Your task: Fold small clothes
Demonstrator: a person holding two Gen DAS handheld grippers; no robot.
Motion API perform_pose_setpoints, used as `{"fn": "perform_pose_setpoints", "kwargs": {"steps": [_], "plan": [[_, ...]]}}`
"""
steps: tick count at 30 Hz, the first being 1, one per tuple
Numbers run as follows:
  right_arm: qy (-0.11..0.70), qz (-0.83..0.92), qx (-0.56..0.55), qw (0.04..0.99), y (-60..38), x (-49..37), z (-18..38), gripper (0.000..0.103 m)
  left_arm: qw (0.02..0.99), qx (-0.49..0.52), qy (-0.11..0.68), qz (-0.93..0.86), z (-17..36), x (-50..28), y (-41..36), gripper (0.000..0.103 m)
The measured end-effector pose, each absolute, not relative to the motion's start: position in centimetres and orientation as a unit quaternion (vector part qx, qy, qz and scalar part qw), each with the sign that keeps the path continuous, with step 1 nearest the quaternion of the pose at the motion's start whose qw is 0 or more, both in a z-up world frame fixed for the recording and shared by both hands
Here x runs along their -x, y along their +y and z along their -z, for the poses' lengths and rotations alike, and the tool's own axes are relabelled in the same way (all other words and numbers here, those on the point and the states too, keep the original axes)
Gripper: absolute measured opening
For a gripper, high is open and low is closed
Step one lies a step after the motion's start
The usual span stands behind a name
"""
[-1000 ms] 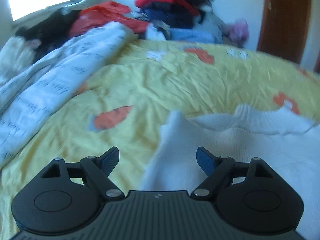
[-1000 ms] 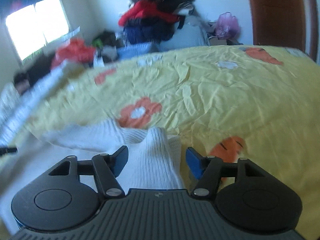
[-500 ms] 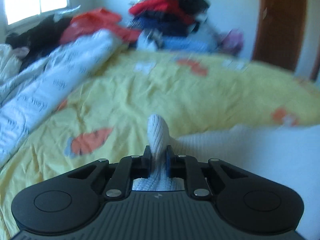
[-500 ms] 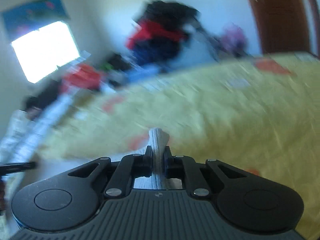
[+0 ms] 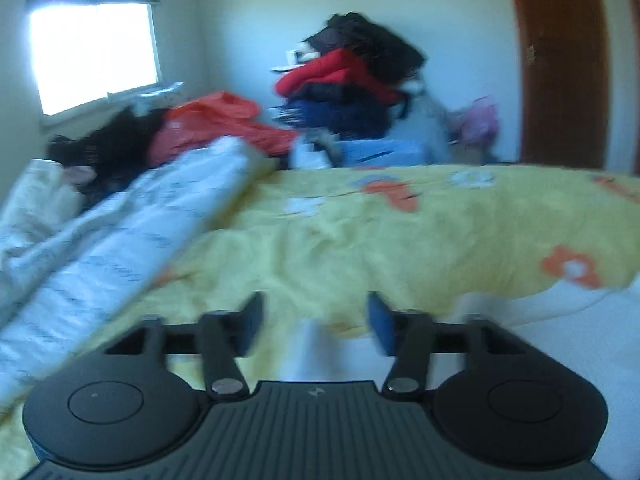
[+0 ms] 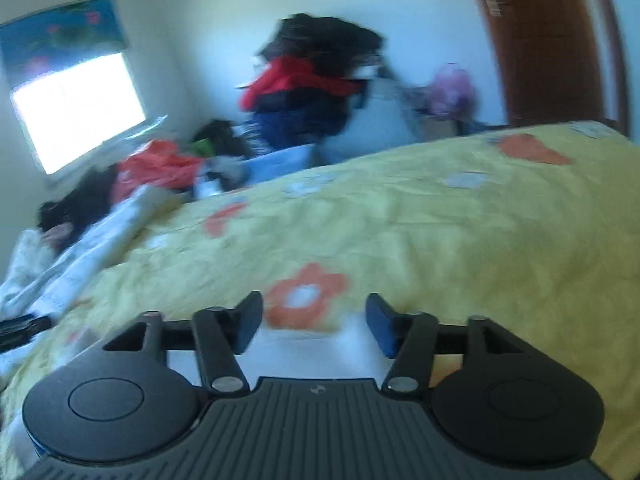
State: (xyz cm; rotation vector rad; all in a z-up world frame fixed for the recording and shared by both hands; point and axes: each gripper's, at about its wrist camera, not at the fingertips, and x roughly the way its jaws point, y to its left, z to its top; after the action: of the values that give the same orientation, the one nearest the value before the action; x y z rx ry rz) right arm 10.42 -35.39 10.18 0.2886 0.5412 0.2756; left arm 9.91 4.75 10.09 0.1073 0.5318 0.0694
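Note:
A white knit garment (image 5: pixel 560 344) lies on the yellow flowered bedsheet (image 5: pixel 400 248), spreading to the lower right in the left wrist view. My left gripper (image 5: pixel 316 326) hovers over its left edge. Its jaws are opening, and a strip of white cloth lies low between the blue pads without touching them. In the right wrist view the garment (image 6: pixel 304 354) shows as a white patch under my right gripper (image 6: pixel 314 322). Those jaws are also opening, and the pads are off the cloth. Both views are blurred.
A rumpled white quilt (image 5: pixel 120 248) lies along the bed's left side. Beyond the bed's far edge stand a tall pile of red, dark and blue clothes (image 5: pixel 352 88) and an orange heap (image 5: pixel 216 120). There is a bright window (image 5: pixel 92 56) at left and a brown door (image 5: pixel 560 64) at right.
Both grippers were open over the garment, then shut on pinched folds of the white knit. Now both have let go and opened, and both have lifted, so more of the far wall shows.

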Motion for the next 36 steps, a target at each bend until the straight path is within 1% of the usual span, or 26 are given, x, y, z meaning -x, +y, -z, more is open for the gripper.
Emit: {"fn": "perform_pose_setpoints", "kwargs": {"steps": [3, 6, 7, 8, 9, 10, 12, 14, 17, 18, 19, 20, 21, 22, 26, 29, 31, 32, 33, 35, 36], "plan": [[0.292, -0.152, -0.079, 0.941, -31.5, -11.8, -8.9, 0.064, 0.954, -0.086, 0.286, -0.004, -8.0, -11.6, 1.7, 0.070], [0.344, -0.111, -0.019, 0.932, -30.3, -13.8, -5.5, 0.062, 0.933, -0.102, 0.344, -0.020, -4.5, -13.7, 0.7, 0.069], [0.349, -0.104, -0.022, 0.931, -31.1, -14.0, -4.8, 0.061, 0.928, -0.101, 0.358, -0.025, -3.1, -14.2, 1.1, 0.070], [0.341, -0.115, -0.063, 0.931, -32.6, -14.0, -4.8, 0.059, 0.934, -0.082, 0.347, -0.020, -2.9, -14.0, 1.7, 0.071], [0.339, -0.108, -0.085, 0.931, -33.8, -14.1, -4.7, 0.047, 0.934, -0.064, 0.351, -0.016, -2.9, -14.1, 2.3, 0.074], [0.334, -0.099, -0.079, 0.934, -34.4, -14.2, -4.5, 0.032, 0.934, -0.054, 0.353, -0.015, -2.7, -14.2, 2.8, 0.074], [0.332, -0.097, -0.106, 0.932, -35.8, -14.2, -4.2, 0.026, 0.934, -0.058, 0.353, -0.015, -2.7, -14.3, 2.7, 0.075], [0.332, -0.101, -0.118, 0.930, -36.1, -14.0, -4.1, 0.026, 0.934, -0.063, 0.353, -0.017, -2.7, -14.3, 2.5, 0.075], [0.339, -0.088, -0.087, 0.933, -34.7, -13.6, -5.0, 0.032, 0.934, -0.060, 0.353, -0.016, -2.7, -14.4, 2.5, 0.075], [0.327, -0.078, -0.080, 0.938, -34.0, -13.0, -5.8, 0.043, 0.934, -0.062, 0.353, -0.016, -2.7, -14.5, 2.5, 0.075], [0.311, -0.073, -0.080, 0.944, -33.5, -12.7, -6.7, 0.056, 0.934, -0.062, 0.353, -0.016, -2.7, -14.4, 2.5, 0.075], [0.296, -0.079, -0.083, 0.948, -32.9, -12.5, -7.5, 0.063, 0.934, -0.062, 0.353, -0.016, -2.6, -14.5, 2.6, 0.075], [0.288, -0.100, -0.084, 0.949, -32.1, -12.0, -8.2, 0.074, 0.934, -0.060, 0.353, -0.016, -2.7, -14.4, 2.5, 0.075], [0.287, -0.127, -0.082, 0.946, -31.1, -11.7, -8.7, 0.077, 0.934, -0.060, 0.353, -0.016, -2.7, -14.4, 2.5, 0.075], [0.315, -0.214, -0.036, 0.924, -25.5, -11.7, -8.5, 0.077, 0.934, -0.061, 0.353, -0.016, -2.7, -14.4, 2.5, 0.075], [0.333, -0.229, 0.005, 0.915, -22.5, -12.3, -7.1, 0.077, 0.934, -0.061, 0.353, -0.016, -2.7, -14.4, 2.5, 0.075], [0.357, -0.221, 0.043, 0.906, -21.3, -12.8, -5.0, 0.081, 0.934, -0.060, 0.353, -0.016, -2.7, -14.4, 2.6, 0.075], [0.348, -0.222, 0.053, 0.909, -21.4, -12.7, -4.3, 0.081, 0.934, -0.060, 0.353, -0.016, -2.7, -14.4, 2.6, 0.076], [0.352, -0.223, 0.038, 0.908, -21.9, -13.0, -4.5, 0.079, 0.934, -0.060, 0.353, -0.015, -2.7, -14.4, 2.6, 0.076], [0.349, -0.203, 0.059, 0.913, -22.1, -13.1, -4.8, 0.079, 0.934, -0.059, 0.353, -0.015, -2.7, -14.3, 2.5, 0.076], [0.347, -0.200, 0.054, 0.915, -22.5, -13.1, -5.0, 0.076, 0.934, -0.059, 0.353, -0.015, -2.7, -14.3, 2.5, 0.076]]}}
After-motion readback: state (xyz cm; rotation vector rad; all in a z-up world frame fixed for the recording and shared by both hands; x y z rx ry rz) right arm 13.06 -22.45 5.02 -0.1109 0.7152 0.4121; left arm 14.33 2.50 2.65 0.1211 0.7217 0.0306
